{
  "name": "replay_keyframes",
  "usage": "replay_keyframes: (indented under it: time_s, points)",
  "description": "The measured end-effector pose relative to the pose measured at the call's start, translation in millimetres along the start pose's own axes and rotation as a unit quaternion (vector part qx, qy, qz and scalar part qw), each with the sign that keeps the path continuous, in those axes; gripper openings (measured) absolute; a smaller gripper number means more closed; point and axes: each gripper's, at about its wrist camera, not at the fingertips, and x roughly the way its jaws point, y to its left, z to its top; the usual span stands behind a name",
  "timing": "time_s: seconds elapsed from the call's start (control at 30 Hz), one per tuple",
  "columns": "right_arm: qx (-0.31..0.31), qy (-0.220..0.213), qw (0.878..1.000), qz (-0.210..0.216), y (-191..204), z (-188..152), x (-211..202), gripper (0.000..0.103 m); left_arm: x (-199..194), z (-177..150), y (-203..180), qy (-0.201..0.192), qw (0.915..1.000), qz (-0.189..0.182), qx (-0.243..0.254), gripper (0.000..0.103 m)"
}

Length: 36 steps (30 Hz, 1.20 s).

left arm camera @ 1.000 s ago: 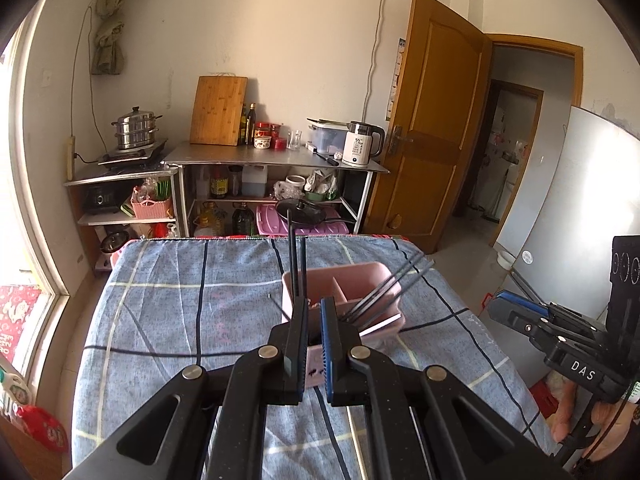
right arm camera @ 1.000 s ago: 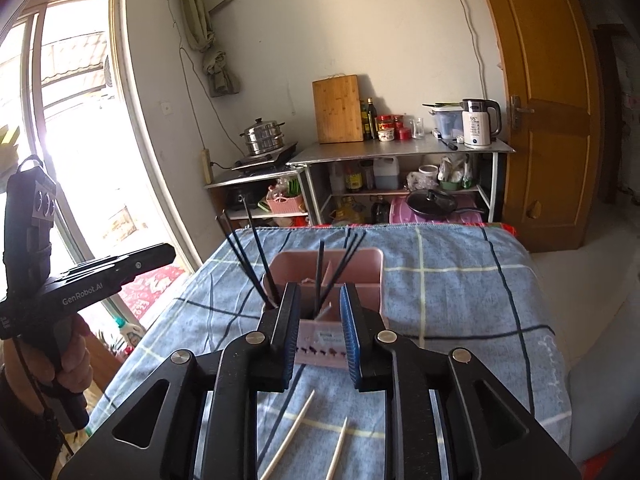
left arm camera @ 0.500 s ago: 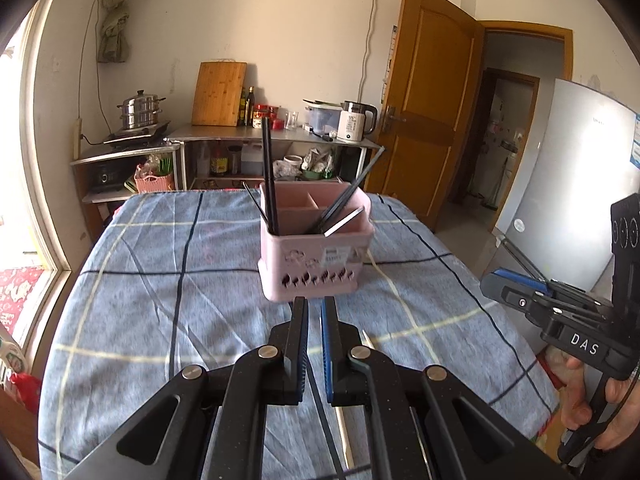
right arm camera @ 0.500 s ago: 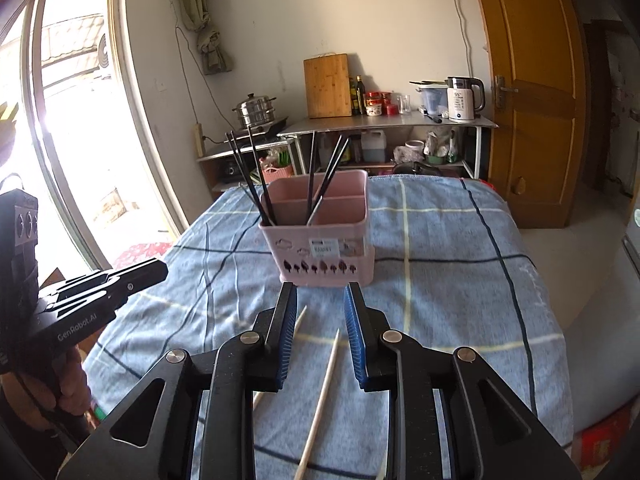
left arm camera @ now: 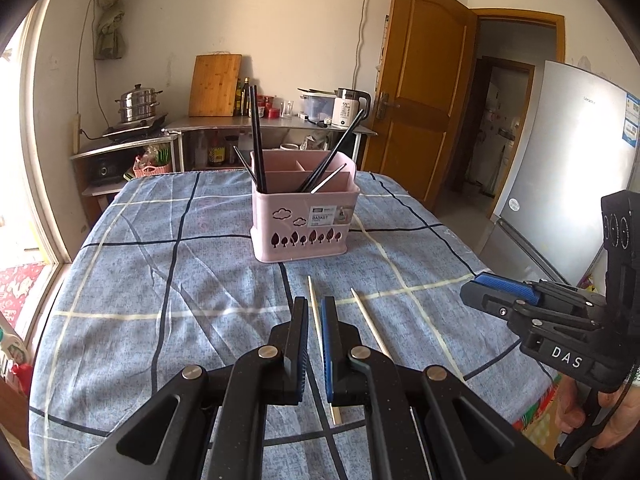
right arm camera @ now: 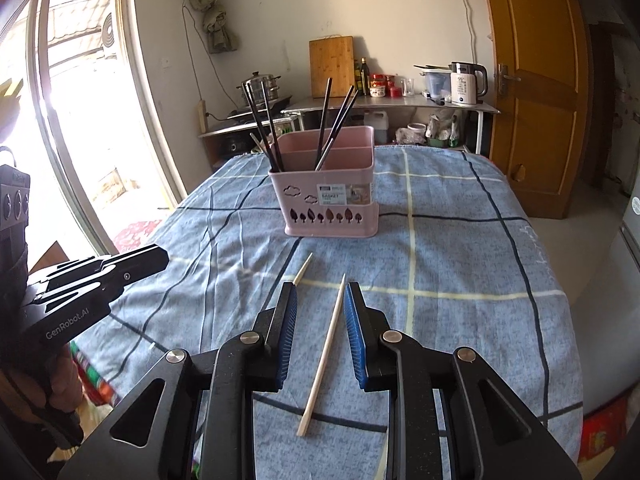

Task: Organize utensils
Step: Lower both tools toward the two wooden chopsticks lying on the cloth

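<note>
Two pale wooden chopsticks lie on the checked cloth of the surface, toward its near edge, in front of the pink basket (left arm camera: pixel 304 216) that already holds dark chopsticks.

The left gripper (left arm camera: pixel 315 312), nearly closed, straddles the left chopstick (left arm camera: pixel 314 308) without clearly pinching it. The right gripper (right arm camera: pixel 320 300) is open around the right chopstick (right arm camera: pixel 326 344).

Each gripper should probably descend level, close near mid-length, and lift straight, so the thin sticks neither roll nor pivot before reaching a basket compartment.
</note>
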Motion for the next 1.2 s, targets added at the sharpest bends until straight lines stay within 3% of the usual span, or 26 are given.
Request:
replay_keyframes:
  time_s: [0.53, 0.8, 0.93, 1.2]
  points:
    - [0.02, 0.018, 1.0, -0.002, -14.0, -6.8, 24.5, 0.025, 42.3, -10.2, 3.1, 0.044, 0.9989, -0.015, -0.009, 0.005]
    - [0.045, 0.051, 0.998, 0.003, -27.6, -9.9, 50.4, 0.025, 91.6, -9.3, 7.8, 0.087, 0.996, -0.022, -0.009, 0.005]
    - [0.047, 0.067, 0.997, 0.0, -30.2, -9.8, 68.7, 0.025, 115.9, -6.2, 7.6, 0.099, 0.9946, -0.028, -0.006, 0.013]
    - [0.053, 0.094, 0.994, 0.006, -32.7, -14.4, 94.8, 0.025, 172.4, -3.3, 7.0, 0.137, 0.9899, -0.036, -0.002, 0.014]
